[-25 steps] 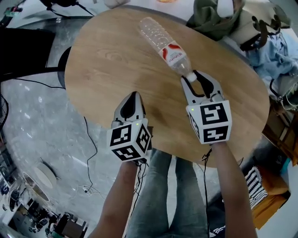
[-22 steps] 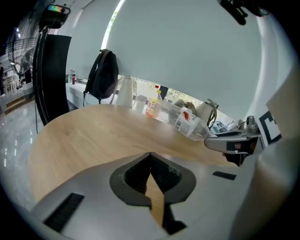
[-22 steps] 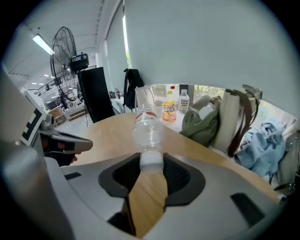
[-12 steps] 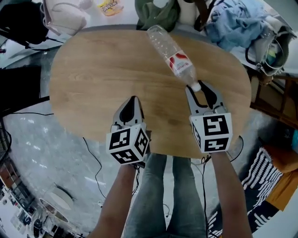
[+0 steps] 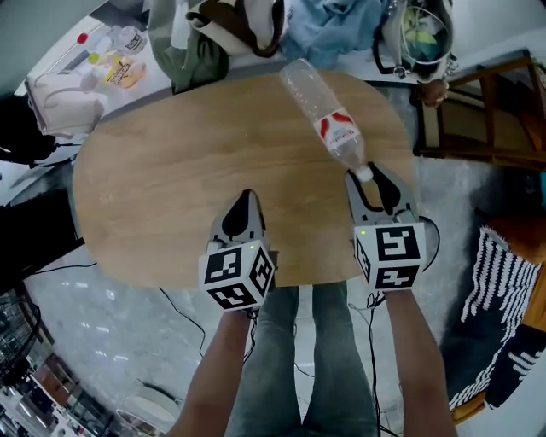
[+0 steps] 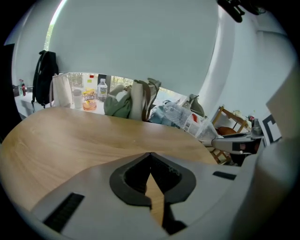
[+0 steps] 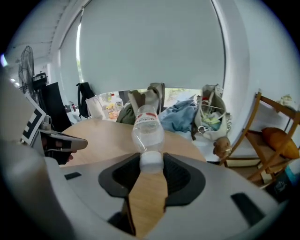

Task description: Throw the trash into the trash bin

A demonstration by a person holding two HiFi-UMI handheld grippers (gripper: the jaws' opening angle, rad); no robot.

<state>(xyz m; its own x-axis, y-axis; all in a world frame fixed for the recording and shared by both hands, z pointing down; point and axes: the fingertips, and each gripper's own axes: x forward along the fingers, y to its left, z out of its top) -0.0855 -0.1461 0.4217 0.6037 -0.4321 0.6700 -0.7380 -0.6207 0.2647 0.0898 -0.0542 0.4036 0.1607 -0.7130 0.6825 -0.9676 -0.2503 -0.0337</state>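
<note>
A clear plastic bottle (image 5: 328,119) with a red and white label sticks out over the oval wooden table (image 5: 153,188), its white cap pinched between the jaws of my right gripper (image 5: 368,173). In the right gripper view the bottle (image 7: 147,129) points straight away from the right gripper (image 7: 151,159), which is shut on its neck. My left gripper (image 5: 246,198) hovers over the table's near edge, shut and empty. The left gripper view shows its closed left gripper (image 6: 150,154) and the bottle (image 6: 187,119) off to the right. No trash bin is in view.
Heaped clothes (image 5: 213,34) and a blue cloth (image 5: 333,21) lie past the table's far edge. A wooden chair (image 5: 478,111) stands at the right, with a striped rug (image 5: 490,282) on the grey floor beside it. My legs are below the table's near edge.
Both grippers have swung along the table toward its right end, with the bottle still in the right one. The chair and rug have come into view.
</note>
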